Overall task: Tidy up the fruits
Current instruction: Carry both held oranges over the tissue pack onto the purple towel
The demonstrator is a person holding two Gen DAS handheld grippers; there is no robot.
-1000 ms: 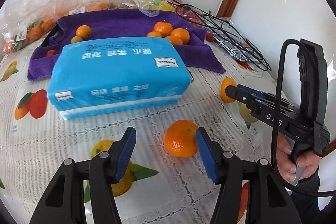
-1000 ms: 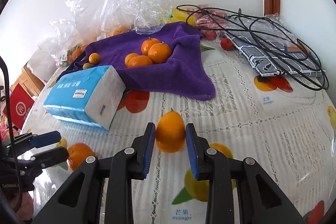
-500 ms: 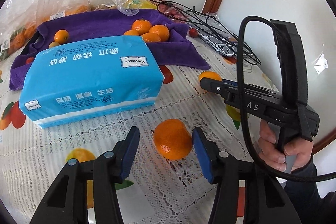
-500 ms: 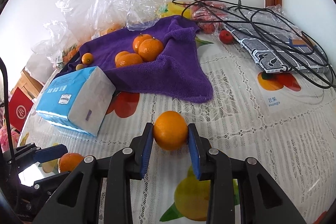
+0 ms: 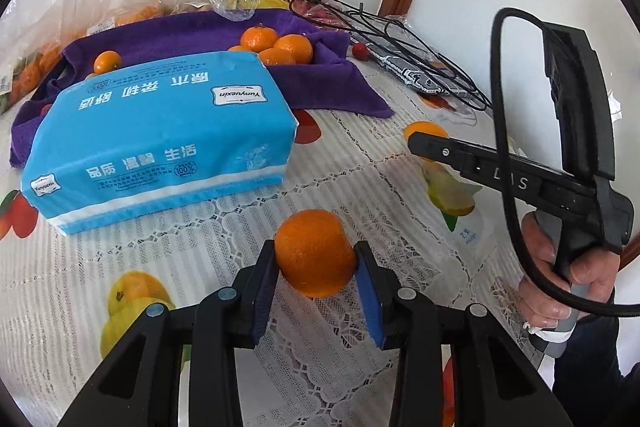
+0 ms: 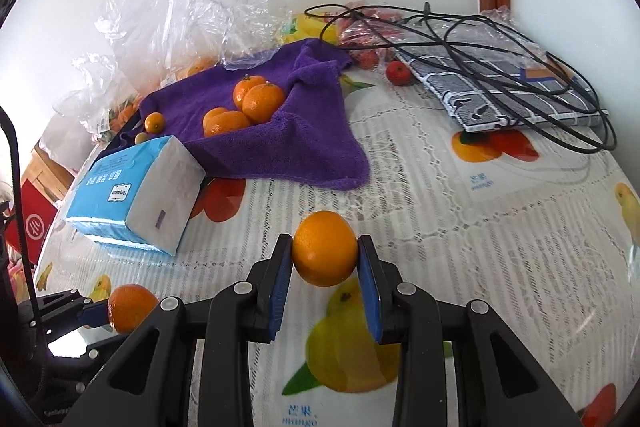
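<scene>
My left gripper [image 5: 316, 269] is shut on an orange [image 5: 314, 253], held just above the tablecloth; the same orange shows in the right wrist view [image 6: 130, 307]. My right gripper [image 6: 325, 263] is shut on a second orange [image 6: 325, 247], which also shows in the left wrist view [image 5: 424, 131]. A purple towel [image 6: 288, 147] lies further back with several oranges [image 6: 256, 99] piled on it and a smaller one [image 6: 154, 122] at its left.
A blue tissue pack [image 5: 160, 131] lies in front of the towel. Clear plastic bags [image 6: 192, 15] with more fruit stand against the wall. Black cables [image 6: 480, 47] lie over a checked packet at the back right, with a small red fruit [image 6: 398, 73] beside it.
My left gripper has closed onto the orange that lay between its open fingers. My right gripper has kept its orange and lifted it slightly, moving toward the towel.
</scene>
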